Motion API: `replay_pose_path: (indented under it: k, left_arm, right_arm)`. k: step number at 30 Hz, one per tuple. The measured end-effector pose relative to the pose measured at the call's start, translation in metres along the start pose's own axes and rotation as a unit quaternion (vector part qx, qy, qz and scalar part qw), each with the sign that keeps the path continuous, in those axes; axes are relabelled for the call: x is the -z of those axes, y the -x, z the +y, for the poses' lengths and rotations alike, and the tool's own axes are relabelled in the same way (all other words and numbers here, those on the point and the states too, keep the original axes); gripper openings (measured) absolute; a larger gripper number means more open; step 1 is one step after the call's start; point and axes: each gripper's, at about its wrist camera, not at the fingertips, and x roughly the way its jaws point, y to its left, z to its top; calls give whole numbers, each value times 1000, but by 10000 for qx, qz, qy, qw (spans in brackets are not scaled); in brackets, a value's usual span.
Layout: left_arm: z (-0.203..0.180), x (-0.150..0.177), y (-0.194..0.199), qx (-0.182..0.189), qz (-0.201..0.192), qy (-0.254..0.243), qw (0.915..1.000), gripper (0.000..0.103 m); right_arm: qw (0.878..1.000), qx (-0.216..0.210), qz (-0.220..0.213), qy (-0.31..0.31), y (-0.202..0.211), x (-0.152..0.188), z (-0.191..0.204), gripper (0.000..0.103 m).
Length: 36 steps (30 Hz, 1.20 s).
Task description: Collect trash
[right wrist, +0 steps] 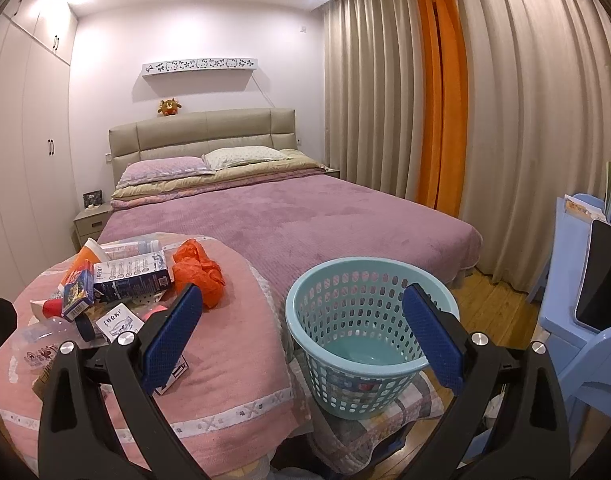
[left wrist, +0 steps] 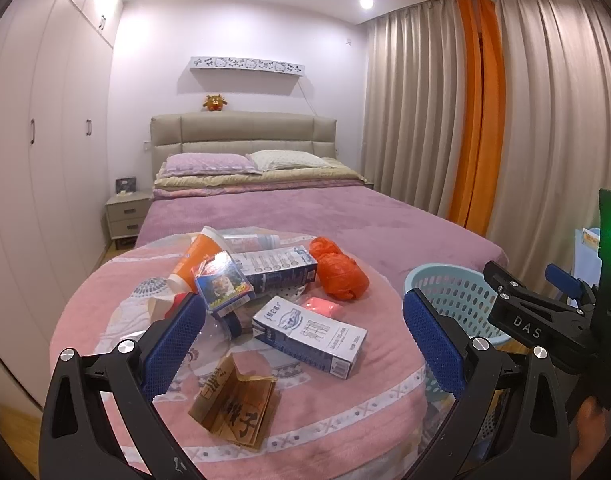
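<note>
**Ana:** Pink blanket [left wrist: 337, 412] over the foot of the bed, and all the trash is heaped on it. Why there?

**Ben:** My guess is it keeps everything within reach of the light-blue perforated basket [right wrist: 369, 312], which stands just right of the blanket on a patchwork-covered stool. The basket looks empty, so I'd say collecting hasn't begun.

**Ana:** What's in the heap?

**Ben:** Nearest the basket, a crumpled orange plastic bag [left wrist: 339, 274]. Further from it, a blue-and-white carton [left wrist: 309, 338] lying flat at the heap's near side, with a second similar carton [left wrist: 281, 270] behind it. On the far side from the basket: an orange-and-white tube [left wrist: 197, 258], a small glossy blue box [left wrist: 223, 286] leaning on the pile, a clear plastic bottle [left wrist: 213, 330] and a folded brown paper piece [left wrist: 235, 408] at the front.

**Ana:** And the grippers?

**Ben:** The left gripper [left wrist: 303, 338] hangs above the heap with its blue pads spread wide, holding nothing; the flat carton sits between them in its view, so that's probably the first pick. The right gripper [right wrist: 301, 338] is also spread and empty, and its view looks toward the basket.

**Ana:** Any risk?

**Ben:** The blanket is soft, so pressing down could sink the carton rather than seat it between the fingers. The pile is interleaved too; lifting one piece may drag others.
</note>
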Motion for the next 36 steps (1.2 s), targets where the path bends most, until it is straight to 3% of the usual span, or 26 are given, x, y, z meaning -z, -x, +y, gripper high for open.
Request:
replay_pose_path:
  k: [36]
  left_arm:
    - [8, 5, -2, 6, 16, 87, 10000, 95]
  right_arm:
    - [9999, -101, 64, 48, -2, 3, 9, 95]
